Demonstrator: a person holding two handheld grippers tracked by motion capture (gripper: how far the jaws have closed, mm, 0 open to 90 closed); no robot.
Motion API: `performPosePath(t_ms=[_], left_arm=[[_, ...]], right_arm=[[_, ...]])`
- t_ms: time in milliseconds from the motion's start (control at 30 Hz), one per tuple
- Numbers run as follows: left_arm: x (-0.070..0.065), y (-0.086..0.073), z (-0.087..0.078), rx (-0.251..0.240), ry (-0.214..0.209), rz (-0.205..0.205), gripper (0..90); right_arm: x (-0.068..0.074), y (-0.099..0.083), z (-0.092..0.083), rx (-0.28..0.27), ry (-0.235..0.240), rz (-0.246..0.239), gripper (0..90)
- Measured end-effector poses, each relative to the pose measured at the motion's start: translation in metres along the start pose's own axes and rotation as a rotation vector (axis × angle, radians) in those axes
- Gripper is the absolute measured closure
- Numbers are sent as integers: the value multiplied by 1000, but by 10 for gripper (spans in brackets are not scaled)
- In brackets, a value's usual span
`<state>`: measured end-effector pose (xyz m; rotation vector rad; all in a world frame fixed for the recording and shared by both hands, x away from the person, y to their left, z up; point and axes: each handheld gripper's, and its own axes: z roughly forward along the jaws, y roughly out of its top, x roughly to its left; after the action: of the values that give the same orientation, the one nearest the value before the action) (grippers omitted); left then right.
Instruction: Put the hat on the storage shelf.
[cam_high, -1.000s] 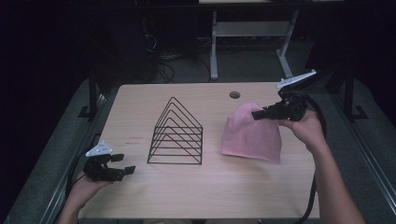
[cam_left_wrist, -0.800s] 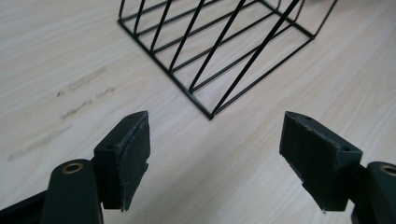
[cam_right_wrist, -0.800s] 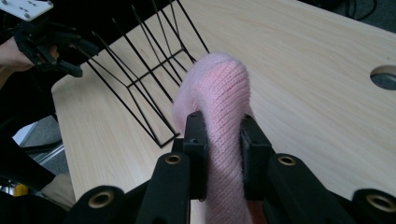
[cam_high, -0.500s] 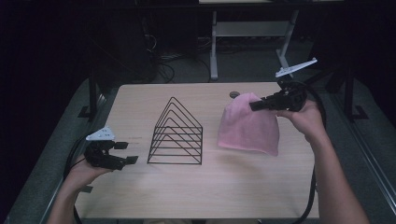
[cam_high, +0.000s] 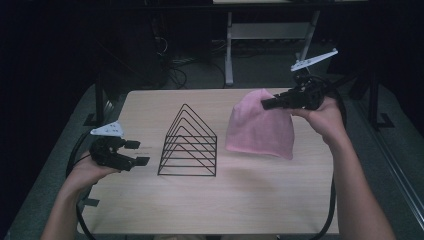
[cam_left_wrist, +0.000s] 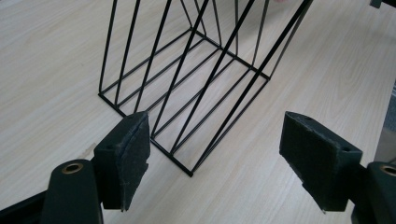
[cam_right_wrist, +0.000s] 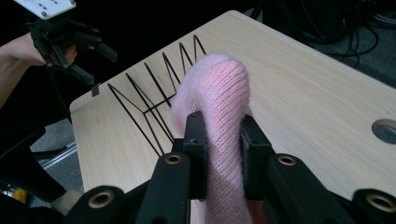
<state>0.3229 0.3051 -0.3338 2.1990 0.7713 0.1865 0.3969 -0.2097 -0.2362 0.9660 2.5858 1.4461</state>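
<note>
A: What's at your left?

B: Your left gripper (cam_high: 134, 153) hangs over the table's (cam_high: 260, 200) left edge with its jaws spread wide, nothing between them, just beside the black wire rack (cam_high: 189, 142).

A: And the rack?

B: It stands upright near the table's middle, clear of the hat.

A: The right side?

B: Your right gripper (cam_high: 266, 103) has its jaws pinched on a fold of the pink knit hat (cam_high: 259, 131), which hangs with its lower edge on the table, right of the rack.

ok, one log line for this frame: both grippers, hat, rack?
right hand-held gripper: shut on pink knit hat, partly lifted | left hand-held gripper: open, empty | wire rack: upright on table
</note>
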Motion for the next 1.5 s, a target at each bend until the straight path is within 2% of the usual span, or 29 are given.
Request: performPosePath(t_ms=[333, 533, 733, 833, 1000, 1233, 1300, 1500], left_arm=[[-2, 25, -9, 6, 4, 26, 253], [0, 34, -8, 10, -17, 20, 254], [2, 43, -9, 19, -17, 38, 253], [1, 49, -9, 13, -24, 37, 253], [-1, 57, -11, 2, -42, 63, 253], [-2, 63, -12, -7, -54, 67, 253], [-3, 64, -11, -12, -62, 56, 253], [-3, 68, -12, -6, -72, 76, 252]], right_arm=[[19, 32, -2, -27, 23, -45, 765], [30, 51, 3, -31, 40, -79, 765], [40, 67, 9, -31, 48, -106, 764], [46, 77, 13, -32, 57, -121, 764], [56, 91, 21, -29, 75, -148, 764], [68, 108, 31, -35, 99, -176, 765], [72, 112, 36, -32, 104, -185, 765], [82, 122, 48, -25, 121, -207, 765]])
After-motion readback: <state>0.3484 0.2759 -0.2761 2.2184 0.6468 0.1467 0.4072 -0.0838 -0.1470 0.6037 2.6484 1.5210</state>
